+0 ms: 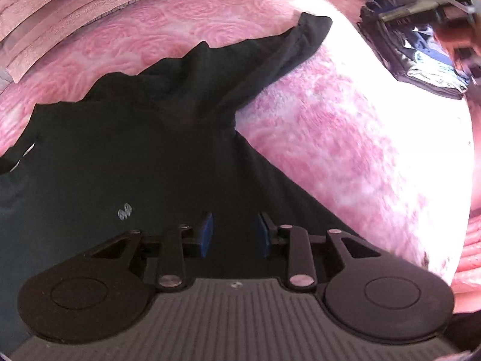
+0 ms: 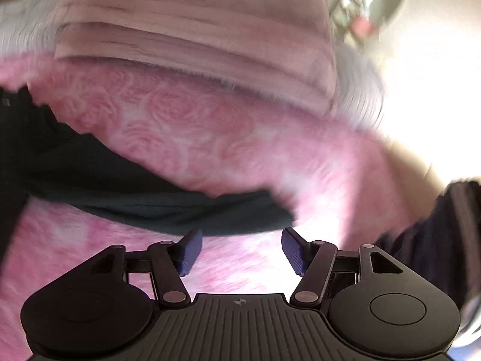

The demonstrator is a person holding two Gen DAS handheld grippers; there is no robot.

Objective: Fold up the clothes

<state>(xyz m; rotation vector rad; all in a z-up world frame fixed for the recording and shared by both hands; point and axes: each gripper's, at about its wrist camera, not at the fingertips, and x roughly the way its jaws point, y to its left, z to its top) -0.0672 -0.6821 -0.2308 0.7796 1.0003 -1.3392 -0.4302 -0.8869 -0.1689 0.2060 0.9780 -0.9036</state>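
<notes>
A dark, near-black cotton garment (image 1: 144,150) with a small pale logo print lies spread on a fluffy pink blanket embossed with rose shapes (image 1: 330,156), one long sleeve (image 1: 279,51) stretched out across the pile away from the body of the cloth. The left gripper (image 1: 234,234), black with blue pads, hangs over the garment's body pointing steeply down; its jaws stand a little apart with dark fabric showing in the gap, and whether the pads pinch a fold of it cannot be told from this view. The right gripper (image 2: 240,252) hovers over bare pink blanket with its jaws spread wide and nothing between them; the end of the dark sleeve (image 2: 168,210) lies just beyond its fingertips, apart from them. Past the garment sits a folded stack of pale pink bedding (image 2: 192,36). In the left wrist view a pile of folded dark blue clothes (image 1: 421,60) rests on the blanket's far edge, with the other gripper above it. The right wrist view is blurred.
</notes>
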